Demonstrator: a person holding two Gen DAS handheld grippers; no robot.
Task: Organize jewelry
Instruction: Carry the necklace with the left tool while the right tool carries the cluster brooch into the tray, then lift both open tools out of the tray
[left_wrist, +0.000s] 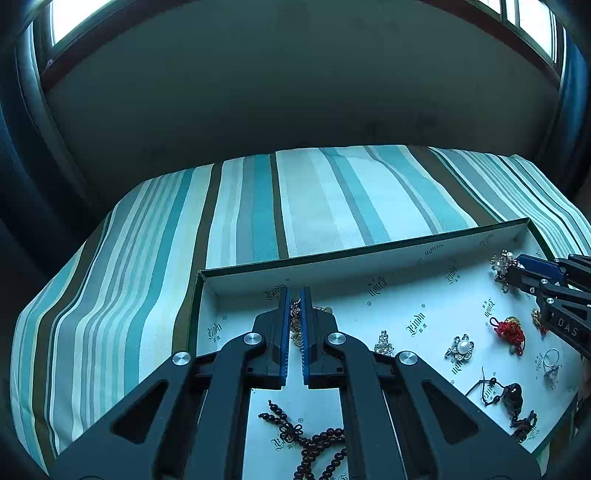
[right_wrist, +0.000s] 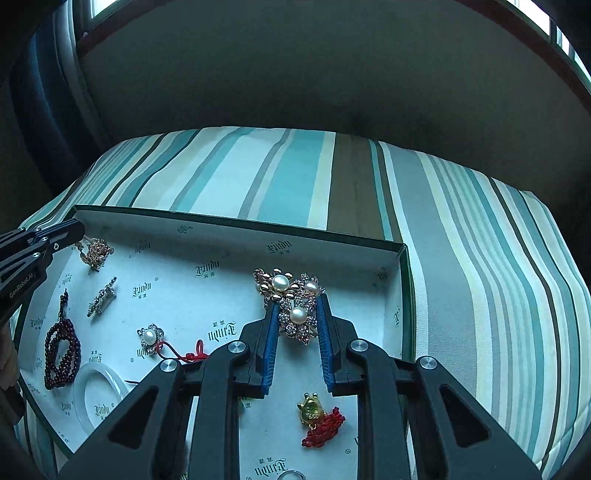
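Note:
A shallow white-lined box (left_wrist: 369, 264) (right_wrist: 229, 232) lies on a striped cushion and holds loose jewelry. My left gripper (left_wrist: 295, 295) is shut on a gold chain piece (left_wrist: 295, 321) in the box's far left corner; it also shows in the right wrist view (right_wrist: 70, 229) beside a gold filigree piece (right_wrist: 94, 251). My right gripper (right_wrist: 297, 301) is narrowly open around a pearl and rhinestone flower brooch (right_wrist: 291, 295) near the box's right wall; whether the pads touch it I cannot tell. It shows in the left wrist view (left_wrist: 517, 271) too.
In the box lie a dark bead bracelet (right_wrist: 61, 350), a white bangle (right_wrist: 98, 395), a small pearl flower brooch (right_wrist: 149, 336) (left_wrist: 460, 347), a rhinestone bar (right_wrist: 101, 297), a gold charm with red knot (right_wrist: 317, 417) (left_wrist: 511, 330), a ring (left_wrist: 551, 363). The striped cushion (left_wrist: 258, 206) surrounds it.

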